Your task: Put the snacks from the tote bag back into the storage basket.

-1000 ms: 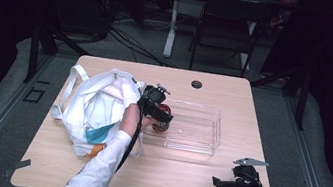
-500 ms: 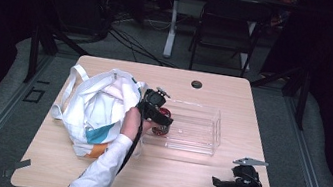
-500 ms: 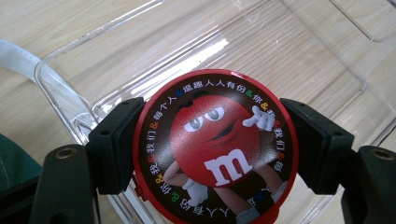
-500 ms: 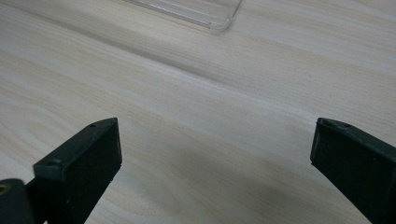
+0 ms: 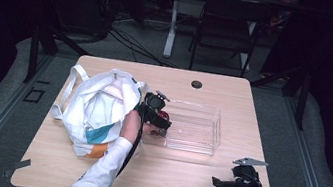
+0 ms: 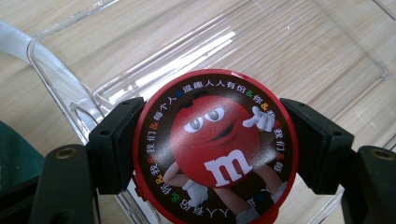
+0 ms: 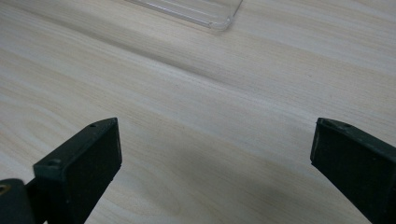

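Our left gripper (image 6: pixel 215 149) clamps a round red candy tin printed with a cartoon figure (image 6: pixel 215 148) across its rim, one black jaw on each side, so the lid faces the camera. We hold it over the near-left corner of the clear rectangular plastic bin (image 5: pixel 199 129) (probably to set it inside), just beside the white cloth tote bag (image 5: pixel 96 107). Our right gripper (image 5: pixel 223 186) rests wide open on the pale wooden table (image 7: pixel 196 102), idle.

Left gripper (image 5: pixel 162 123): arm extended forward, jaws clamped on a load; right gripper (image 5: pixel 221 184): held low, jaws spread wide.
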Available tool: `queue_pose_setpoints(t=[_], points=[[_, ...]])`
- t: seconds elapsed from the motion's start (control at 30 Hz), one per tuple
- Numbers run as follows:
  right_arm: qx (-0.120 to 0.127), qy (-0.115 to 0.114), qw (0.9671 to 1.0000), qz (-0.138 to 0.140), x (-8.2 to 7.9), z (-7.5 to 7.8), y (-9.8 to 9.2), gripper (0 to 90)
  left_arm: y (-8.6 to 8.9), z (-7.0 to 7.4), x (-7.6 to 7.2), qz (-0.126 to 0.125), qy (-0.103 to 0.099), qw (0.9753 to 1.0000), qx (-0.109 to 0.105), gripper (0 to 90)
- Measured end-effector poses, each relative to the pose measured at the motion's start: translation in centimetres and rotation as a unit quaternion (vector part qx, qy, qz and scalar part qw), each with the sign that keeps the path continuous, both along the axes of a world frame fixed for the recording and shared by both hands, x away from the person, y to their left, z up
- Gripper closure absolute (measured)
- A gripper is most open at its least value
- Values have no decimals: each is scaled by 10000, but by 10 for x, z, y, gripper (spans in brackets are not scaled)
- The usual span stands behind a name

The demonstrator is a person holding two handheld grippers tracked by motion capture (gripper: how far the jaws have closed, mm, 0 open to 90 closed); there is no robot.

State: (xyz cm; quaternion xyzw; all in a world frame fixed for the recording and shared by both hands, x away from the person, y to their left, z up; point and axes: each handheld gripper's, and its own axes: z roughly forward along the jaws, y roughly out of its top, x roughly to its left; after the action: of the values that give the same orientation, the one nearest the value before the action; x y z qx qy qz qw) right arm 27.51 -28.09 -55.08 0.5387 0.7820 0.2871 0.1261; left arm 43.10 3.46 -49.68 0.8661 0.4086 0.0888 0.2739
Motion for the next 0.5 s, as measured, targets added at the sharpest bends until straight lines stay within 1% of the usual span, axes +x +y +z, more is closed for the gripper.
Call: queue_pose_setpoints(t=[0.13,0.33,0.5], points=[[-14,4,10000,-3,0,0,0,18,-1,-5,-3,16,8,10000,19,264],[-25,-1,10000,-8,0,0,0,18,-2,-10,-5,-3,-17,9999,172,264],[-26,4,10000,5,0,0,0,18,-5,-14,-7,-44,-35,9997,256,264]])
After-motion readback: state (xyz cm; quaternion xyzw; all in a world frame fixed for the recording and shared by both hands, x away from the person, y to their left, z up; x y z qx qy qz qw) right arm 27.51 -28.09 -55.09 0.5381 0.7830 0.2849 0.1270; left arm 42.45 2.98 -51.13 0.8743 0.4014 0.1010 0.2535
